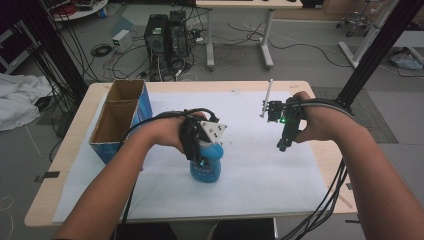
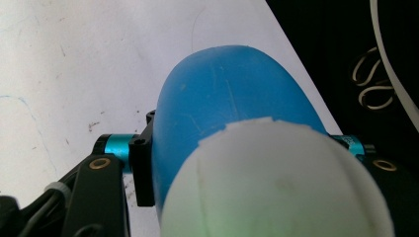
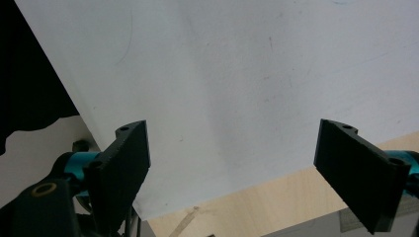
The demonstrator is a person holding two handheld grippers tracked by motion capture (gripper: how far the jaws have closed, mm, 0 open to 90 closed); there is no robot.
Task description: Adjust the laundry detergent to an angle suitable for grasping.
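Blue plastic and rounded, a squat bottle with a white cap [image 1: 206, 167] stands upright on the white paper sheet [image 1: 260, 170] that covers most of the light wooden table [image 1: 85, 107], nearer the table's front edge than its back edge and a little left of the middle. The left gripper [image 1: 200, 145] sits over the bottle's top with its grey three-cornered plate uppermost, and its two black jaws are clamped on the bottle; in the left gripper view the blue plastic bottle body [image 2: 232, 103] bulges out between the jaws, touching the black pad at the left, with the domed white cap [image 2: 276, 182] closest to the camera. The right gripper [image 1: 284, 144] is held above the sheet toward the table's right edge, well apart from the bottle, a green light glowing on it. Its jaws stand wide apart with nothing between them, and the right gripper view looks past them onto bare white paper and a strip of wood at the table's edge. An open blue-sided cardboard box [image 1: 121, 117] rests by the table's left edge, near its back corner.
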